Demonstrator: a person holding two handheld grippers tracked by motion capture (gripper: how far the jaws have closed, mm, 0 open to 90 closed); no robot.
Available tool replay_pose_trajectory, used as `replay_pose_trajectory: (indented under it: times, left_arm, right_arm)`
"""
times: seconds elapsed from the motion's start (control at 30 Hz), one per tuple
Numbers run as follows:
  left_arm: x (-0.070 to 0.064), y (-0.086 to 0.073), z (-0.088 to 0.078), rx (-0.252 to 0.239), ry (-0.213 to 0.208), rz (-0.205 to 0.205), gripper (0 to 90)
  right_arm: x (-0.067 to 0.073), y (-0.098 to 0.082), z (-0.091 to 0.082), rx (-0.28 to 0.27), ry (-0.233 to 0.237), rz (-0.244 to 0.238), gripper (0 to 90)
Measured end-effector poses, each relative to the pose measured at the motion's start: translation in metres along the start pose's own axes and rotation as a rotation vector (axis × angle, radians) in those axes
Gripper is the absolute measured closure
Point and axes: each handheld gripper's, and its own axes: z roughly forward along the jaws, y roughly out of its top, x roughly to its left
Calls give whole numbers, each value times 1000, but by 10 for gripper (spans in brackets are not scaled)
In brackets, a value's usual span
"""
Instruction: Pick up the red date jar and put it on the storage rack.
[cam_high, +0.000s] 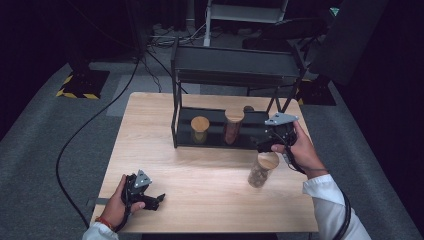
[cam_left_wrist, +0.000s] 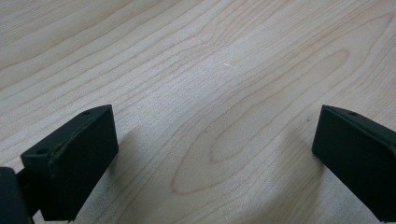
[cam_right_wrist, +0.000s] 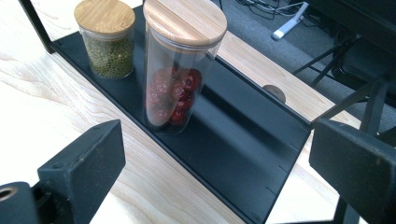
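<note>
A black two-level rack (cam_high: 235, 65) stands at the table's far side. On its lower shelf (cam_right_wrist: 243, 140) are a short jar of green beans (cam_high: 200, 129) (cam_right_wrist: 105, 39) and a tall jar of red fruit (cam_high: 233, 126) (cam_right_wrist: 180, 70), both with wooden lids. A third jar (cam_high: 262, 169) with brown contents stands on the table in front of the rack's right end. My right gripper (cam_high: 266, 145) (cam_right_wrist: 215, 140) hovers just above and behind that jar, pointing at the shelf, open with nothing between its jaws. My left gripper (cam_high: 156, 201) (cam_left_wrist: 215, 140) rests low over the near left of the table, open and empty.
The wooden table (cam_high: 200, 170) has bare room in its middle and near left. A small round dark object (cam_right_wrist: 274, 92) lies on the table behind the rack. A black cable (cam_high: 75, 140) runs over the grey floor at the left. Dark stands surround the table's far side.
</note>
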Motion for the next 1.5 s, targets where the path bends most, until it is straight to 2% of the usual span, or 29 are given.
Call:
replay_pose_trajectory:
  times: [0.23,0.73,1.07,1.5]
  left_arm:
    - [0,0,0,0,0,0,0]
    - [0,0,0,0,0,0,0]
    - [0,0,0,0,0,0,0]
    - [0,0,0,0,0,-1,0]
  right_arm:
    - [-2,-16,-14,-20,-20,14,35]
    - [-12,-58,-42,-51,-37,80,32]
    - [-12,-80,-60,-58,-29,86,28]
    - [-9,-105,-70,-47,-10,86,25]
